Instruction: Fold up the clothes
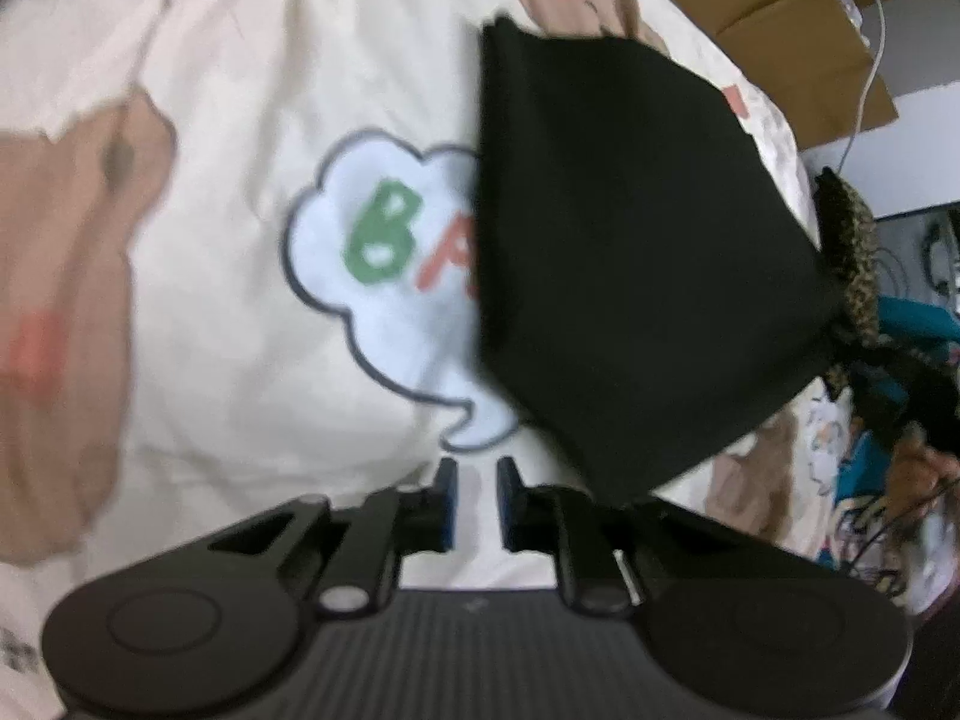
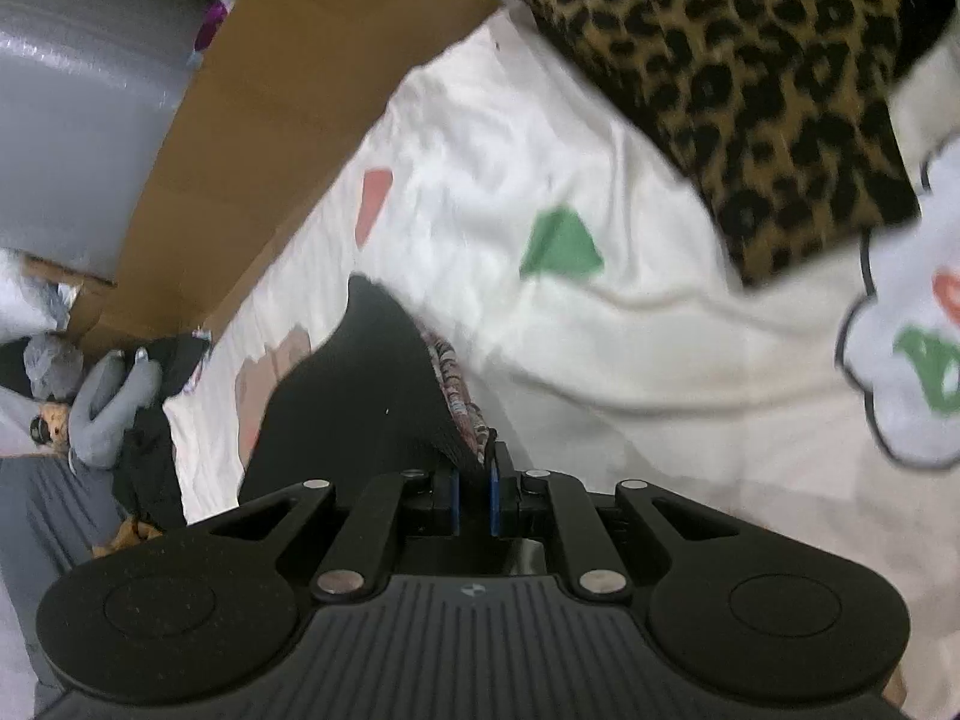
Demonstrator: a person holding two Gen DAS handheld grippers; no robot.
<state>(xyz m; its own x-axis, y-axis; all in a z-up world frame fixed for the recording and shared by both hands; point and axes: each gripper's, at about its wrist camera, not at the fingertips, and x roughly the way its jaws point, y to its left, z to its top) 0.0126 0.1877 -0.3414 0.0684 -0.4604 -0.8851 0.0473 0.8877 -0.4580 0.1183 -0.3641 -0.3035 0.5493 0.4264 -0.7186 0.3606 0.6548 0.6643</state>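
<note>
Left wrist view: left gripper point(image 1: 477, 501) w/ jaws apart, nothing between; black garment point(image 1: 630, 252) hangs just ahead and to the right, over the cartoon bedsheet point(image 1: 240, 120), prob. let go so the fold can drop.

Right wrist view: right gripper point(image 2: 476, 501) clamped on black garment's point(image 2: 360, 396) edge, lifting it; leopard-print cloth point(image 2: 750, 90) lies well apart.

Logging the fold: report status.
Left gripper open, empty. Right gripper shut on black garment. Leopard-print garment lies apart on the bedsheet.
</note>
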